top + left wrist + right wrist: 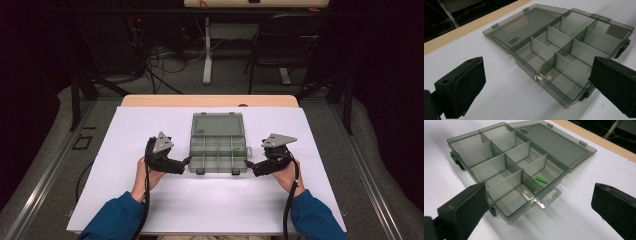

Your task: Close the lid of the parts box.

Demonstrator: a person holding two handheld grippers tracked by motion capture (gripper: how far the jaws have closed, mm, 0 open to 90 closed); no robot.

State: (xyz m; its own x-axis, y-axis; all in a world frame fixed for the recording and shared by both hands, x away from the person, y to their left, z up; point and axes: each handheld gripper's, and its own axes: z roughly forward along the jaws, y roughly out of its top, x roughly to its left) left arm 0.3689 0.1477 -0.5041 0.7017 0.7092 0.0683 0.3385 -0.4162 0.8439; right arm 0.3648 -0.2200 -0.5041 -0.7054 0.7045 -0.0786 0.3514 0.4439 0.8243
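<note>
Open box (218, 147) lying between both hand-held grippers, long axis left to right; left (186, 161) and right (248, 163) equally near, jaws wide, empty.

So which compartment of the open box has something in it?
The corner compartment beside the hang tab, next to the lid's hinge: it holds small green pieces. The others look empty.

Organizer box (218, 144): smoky translucent grey. Pieces (537, 182) inside: bright green. Table sheet (150, 200): white, wood edge. Sleeves (112, 220): blue. Gripper pads (469, 85): black.
</note>
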